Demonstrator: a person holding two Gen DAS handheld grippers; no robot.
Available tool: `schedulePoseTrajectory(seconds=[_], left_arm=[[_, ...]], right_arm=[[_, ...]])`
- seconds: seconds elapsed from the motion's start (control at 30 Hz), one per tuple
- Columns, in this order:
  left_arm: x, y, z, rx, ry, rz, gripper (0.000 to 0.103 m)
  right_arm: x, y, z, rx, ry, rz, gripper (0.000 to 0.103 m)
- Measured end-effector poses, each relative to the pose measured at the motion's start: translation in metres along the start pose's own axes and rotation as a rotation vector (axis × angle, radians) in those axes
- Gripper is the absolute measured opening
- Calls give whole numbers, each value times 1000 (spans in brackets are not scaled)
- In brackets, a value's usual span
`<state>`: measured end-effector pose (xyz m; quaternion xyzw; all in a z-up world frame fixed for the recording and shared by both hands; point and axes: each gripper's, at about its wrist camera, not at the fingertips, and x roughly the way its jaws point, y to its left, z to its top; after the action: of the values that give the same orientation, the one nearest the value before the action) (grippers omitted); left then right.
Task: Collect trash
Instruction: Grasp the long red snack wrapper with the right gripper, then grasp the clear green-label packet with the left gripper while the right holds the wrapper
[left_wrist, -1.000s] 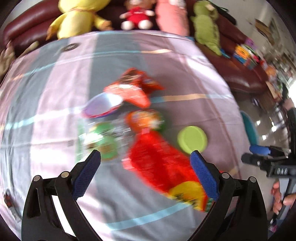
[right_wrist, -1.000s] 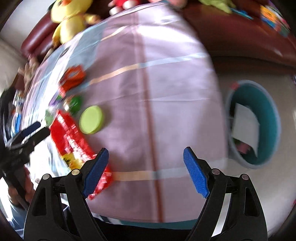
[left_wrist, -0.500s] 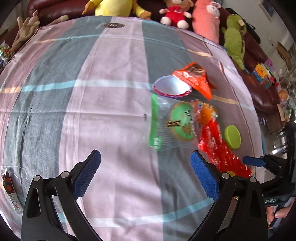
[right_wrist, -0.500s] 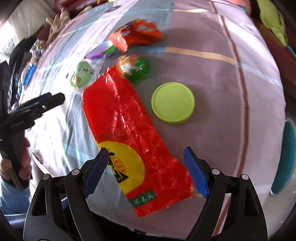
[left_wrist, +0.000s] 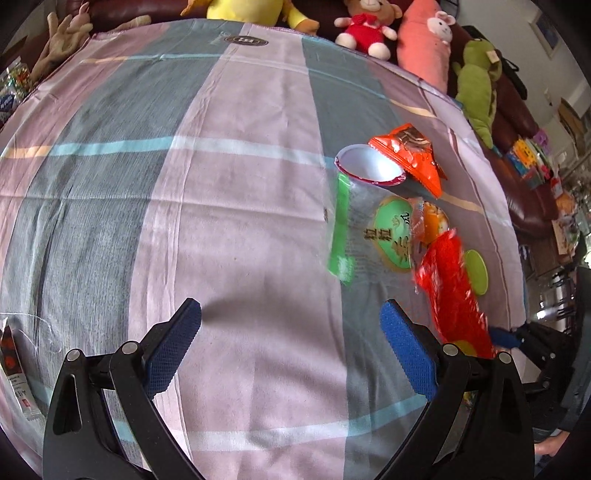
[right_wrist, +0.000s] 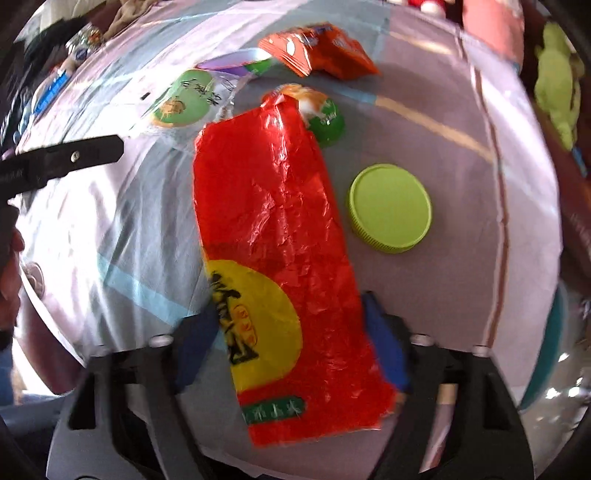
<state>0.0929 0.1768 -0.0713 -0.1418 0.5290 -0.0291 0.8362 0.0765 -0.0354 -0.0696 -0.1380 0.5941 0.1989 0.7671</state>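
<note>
Right wrist view: red wrapper (right_wrist: 280, 236), long, crinkled plastic with a yellow patch bearing dark characters and a green strip near its near end. It lies flat on the striped tablecloth (right_wrist: 461, 155), its far end overlapping a small green and orange cup (right_wrist: 325, 114); a lime-green lid (right_wrist: 390, 208) sits just beside it.

Right gripper (right_wrist: 291, 332) points steeply down over the cloth. Its jaws are closing, one blue pad on each long edge of the wrapper's near half; pads look at the edges, blurred, firm pinch not confirmed.

Left wrist view: left gripper (left_wrist: 290, 347) hangs tilted down, jaws spread wide over bare cloth, nothing between them. Red wrapper (left_wrist: 456, 295) lies to its right, past the right pad.
</note>
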Motion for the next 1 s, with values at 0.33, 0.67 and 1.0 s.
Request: schedulePoseTrajectory(seconds=[0.33,0.67,1.0], left_arm=[[4,-29,13,72,-11,-15,97],[43,-69,33,185,41,20,97],[44,-76,33,188,-29,61,52]], right_arm=[[-40,-18,11,131,-74,144,14],[-55,-79,8,297,-131,146,14],[-40,-105,2,357,-113,159,15]])
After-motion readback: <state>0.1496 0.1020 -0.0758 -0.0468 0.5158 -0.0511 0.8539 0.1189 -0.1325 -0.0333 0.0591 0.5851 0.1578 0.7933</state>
